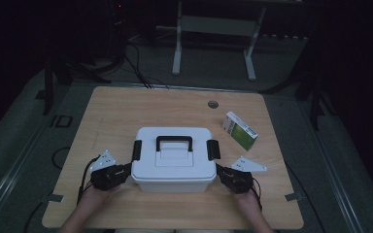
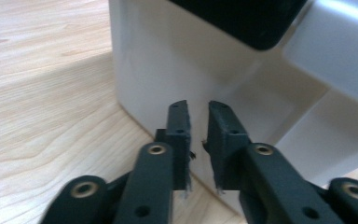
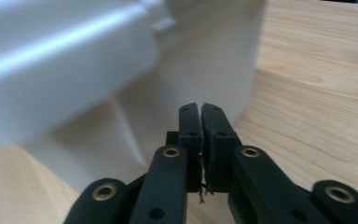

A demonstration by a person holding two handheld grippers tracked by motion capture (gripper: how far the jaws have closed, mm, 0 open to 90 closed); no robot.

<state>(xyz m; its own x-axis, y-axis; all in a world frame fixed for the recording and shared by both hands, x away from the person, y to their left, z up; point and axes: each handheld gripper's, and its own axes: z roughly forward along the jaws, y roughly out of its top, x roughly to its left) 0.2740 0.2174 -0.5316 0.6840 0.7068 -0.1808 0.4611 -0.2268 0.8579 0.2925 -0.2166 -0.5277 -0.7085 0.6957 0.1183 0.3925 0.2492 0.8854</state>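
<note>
A white plastic box (image 1: 172, 160) with a black carry handle (image 1: 174, 141) and a black latch on each side stands on the wooden table (image 1: 116, 111), lid down. My left gripper (image 1: 125, 171) rests against the box's lower left side. In the left gripper view the box wall (image 2: 158, 60) is right in front of the left gripper (image 2: 198, 107), whose jaws are nearly closed with a thin empty gap. My right gripper (image 1: 221, 171) is at the box's lower right side. In the right gripper view the right gripper (image 3: 200, 106) is shut on nothing, close to the box (image 3: 74, 60).
A green and white carton (image 1: 240, 130) lies on the table to the right of the box, behind my right gripper. A round cable hole (image 1: 213, 104) sits near the far edge. A black latch (image 2: 247, 18) hangs just above my left gripper. Desk legs stand on the floor beyond.
</note>
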